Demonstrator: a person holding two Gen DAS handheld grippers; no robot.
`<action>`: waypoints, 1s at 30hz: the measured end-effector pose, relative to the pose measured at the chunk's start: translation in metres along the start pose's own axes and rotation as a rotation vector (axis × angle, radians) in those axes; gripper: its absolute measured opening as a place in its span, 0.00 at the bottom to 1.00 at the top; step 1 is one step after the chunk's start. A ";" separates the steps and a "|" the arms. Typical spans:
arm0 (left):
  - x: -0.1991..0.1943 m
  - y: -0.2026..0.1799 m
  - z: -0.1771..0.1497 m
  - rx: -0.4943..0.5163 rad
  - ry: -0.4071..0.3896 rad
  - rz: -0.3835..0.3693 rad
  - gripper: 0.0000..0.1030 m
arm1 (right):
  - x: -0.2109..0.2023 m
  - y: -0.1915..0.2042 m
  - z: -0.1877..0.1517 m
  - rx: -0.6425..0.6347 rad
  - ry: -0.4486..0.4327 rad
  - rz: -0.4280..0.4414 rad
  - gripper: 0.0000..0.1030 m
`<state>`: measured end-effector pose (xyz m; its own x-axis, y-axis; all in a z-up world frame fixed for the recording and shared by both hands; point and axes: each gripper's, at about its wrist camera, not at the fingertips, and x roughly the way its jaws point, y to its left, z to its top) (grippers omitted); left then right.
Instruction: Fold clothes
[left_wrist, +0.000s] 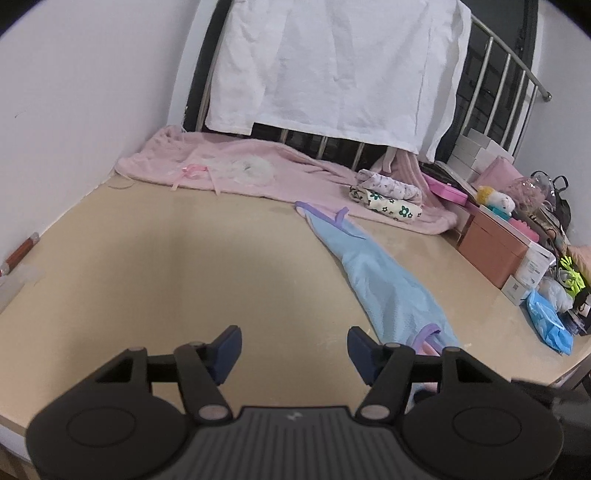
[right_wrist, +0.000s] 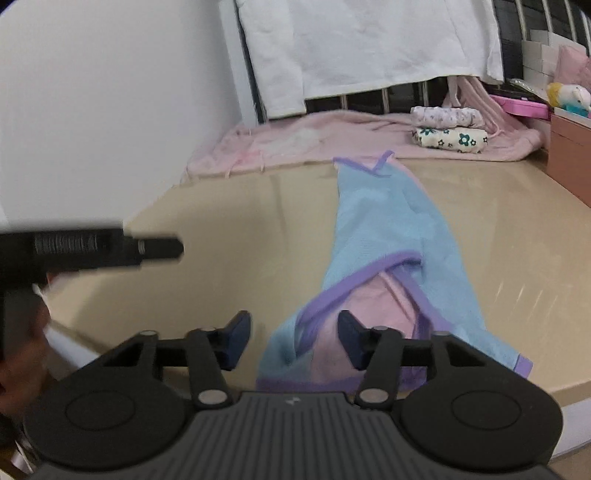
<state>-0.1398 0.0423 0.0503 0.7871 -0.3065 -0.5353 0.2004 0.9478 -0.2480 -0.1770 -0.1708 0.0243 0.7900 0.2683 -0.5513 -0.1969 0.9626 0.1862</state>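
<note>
Garment state first: blue garment (left_wrist: 384, 277) lies in a long twisted strip on the tan tabletop (left_wrist: 184, 258), running from near the pink blanket (left_wrist: 258, 162) at the back down to the front edge, purple trim and pink lining showing at the near end. Not flat, so it isn't ready for a fold yet.

Left to right:

- Left gripper (left_wrist: 293, 349): jaws apart, nothing between them, hanging over bare table with the garment's near end just to its right. Released, holding nothing.
- Right gripper (right_wrist: 293, 341): jaws apart, over the near end of the garment (right_wrist: 388, 229). The right pad sits over the pink lining (right_wrist: 376, 295); the left pad is over table, just off the cloth edge. Pads aren't pressing fabric, so no grip as far as I can see. View is motion-blurred, so contact is hard to call.

My read of the step: spread the strip flat before folding.

- Right should take the purple hem (right_wrist: 369, 264), one layer only, not trim plus lining bunched.
- Left should come across to the opposite hem corner, then both pull apart and away to open the strip.
- Keep cloth low on the table while dragging, or the twist carries over.
- Watch the folded stack (left_wrist: 386, 197) at the back; the far end lies near it.
</note>
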 end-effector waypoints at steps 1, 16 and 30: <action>0.000 0.001 -0.002 -0.001 0.002 -0.002 0.60 | 0.002 0.000 0.002 -0.019 0.017 0.002 0.29; 0.020 -0.068 -0.033 0.255 0.019 -0.230 0.61 | -0.002 -0.097 0.032 0.060 0.221 0.118 0.06; 0.068 -0.122 -0.054 0.751 0.146 -0.512 0.15 | -0.058 -0.119 0.012 -0.223 0.069 0.133 0.36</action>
<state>-0.1425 -0.0991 0.0005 0.4266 -0.6637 -0.6144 0.8704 0.4859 0.0795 -0.1925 -0.3013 0.0444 0.7090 0.3872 -0.5895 -0.4249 0.9016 0.0812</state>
